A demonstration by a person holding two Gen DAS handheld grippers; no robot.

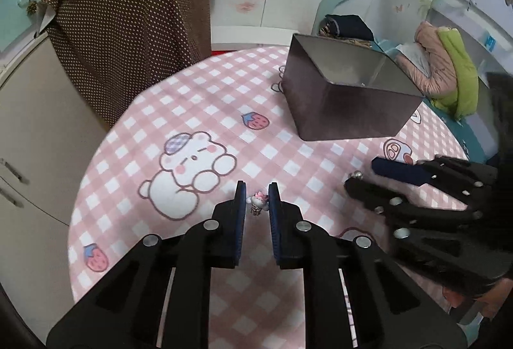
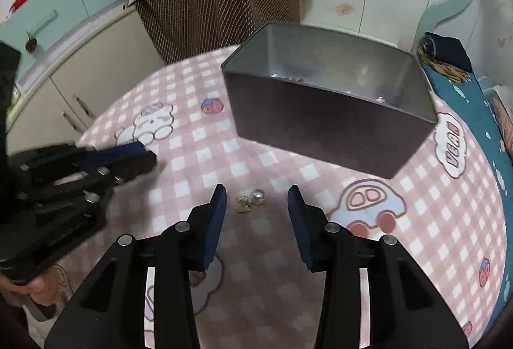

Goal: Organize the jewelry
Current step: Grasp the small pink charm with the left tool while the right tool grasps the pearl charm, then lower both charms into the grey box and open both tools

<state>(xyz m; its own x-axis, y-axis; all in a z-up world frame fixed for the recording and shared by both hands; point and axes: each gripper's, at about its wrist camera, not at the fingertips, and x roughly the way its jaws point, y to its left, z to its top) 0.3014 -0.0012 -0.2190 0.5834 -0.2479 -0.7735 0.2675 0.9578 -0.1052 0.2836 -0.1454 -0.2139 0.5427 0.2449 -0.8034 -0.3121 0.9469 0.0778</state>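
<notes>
A small pink and white charm piece (image 1: 257, 202) lies on the pink checked tablecloth (image 1: 205, 111), between the tips of my left gripper (image 1: 257, 192), whose jaws stand slightly apart around it without clearly touching. A pearl earring with a gold bow (image 2: 251, 200) lies on the cloth between the wide-open jaws of my right gripper (image 2: 256, 200). The pearl (image 1: 357, 174) also shows in the left wrist view beside the right gripper (image 1: 365, 177). A dark open box (image 2: 327, 98) stands behind, with small pieces inside. The left gripper (image 2: 141, 156) shows at the left of the right wrist view.
The round table's edge curves at the left. A brown dotted cloth (image 1: 134, 28) drapes a chair behind it. Beige cabinets (image 2: 80, 82) stand left, and a bed with clothes (image 1: 439, 66) lies right of the table.
</notes>
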